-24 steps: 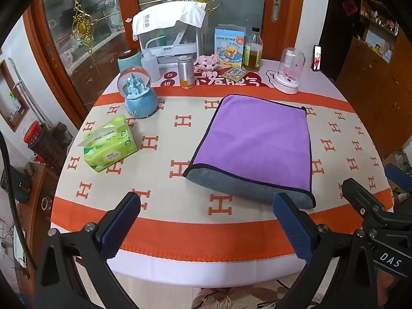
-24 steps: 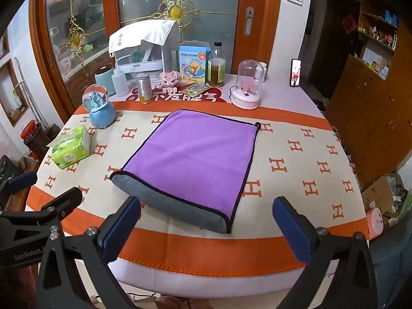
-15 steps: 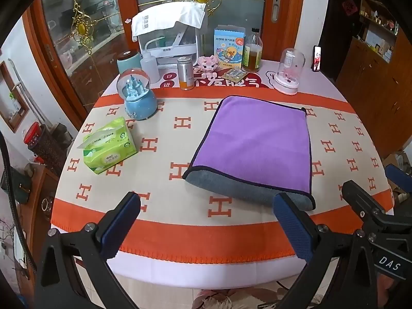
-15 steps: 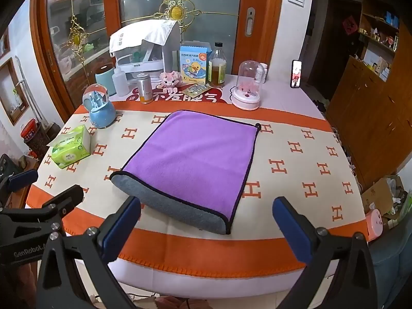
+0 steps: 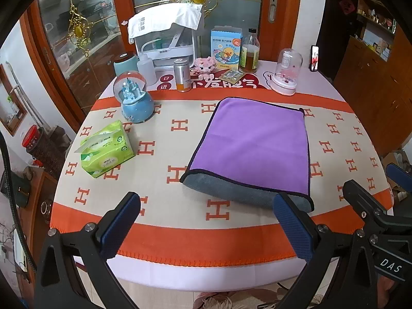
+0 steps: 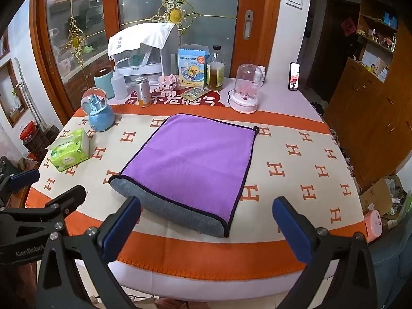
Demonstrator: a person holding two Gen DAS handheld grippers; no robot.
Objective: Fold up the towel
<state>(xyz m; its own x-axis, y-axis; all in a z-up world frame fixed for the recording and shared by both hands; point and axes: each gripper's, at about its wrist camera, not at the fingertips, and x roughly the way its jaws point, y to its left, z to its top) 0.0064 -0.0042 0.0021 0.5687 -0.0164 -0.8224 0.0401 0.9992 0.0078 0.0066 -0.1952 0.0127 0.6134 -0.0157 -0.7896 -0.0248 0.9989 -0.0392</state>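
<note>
A purple towel (image 5: 255,144) with a grey underside lies folded on the table, its rounded grey fold toward me; it also shows in the right wrist view (image 6: 195,162). My left gripper (image 5: 206,226) is open and empty, above the table's near edge, short of the towel's fold. My right gripper (image 6: 206,226) is open and empty, also at the near edge, just in front of the fold. Each gripper shows in the other's view, the right one (image 5: 373,206) and the left one (image 6: 43,203).
A green tissue pack (image 5: 105,149) and a blue snow globe (image 5: 134,97) stand left of the towel. Bottles, a can (image 5: 182,75), a box and a glass dome (image 5: 287,73) line the table's far edge. The tablecloth (image 5: 180,234) has orange bands.
Both grippers have drifted slightly back and upward from the table; the towel sits a little farther away in both views. Both stay open.
</note>
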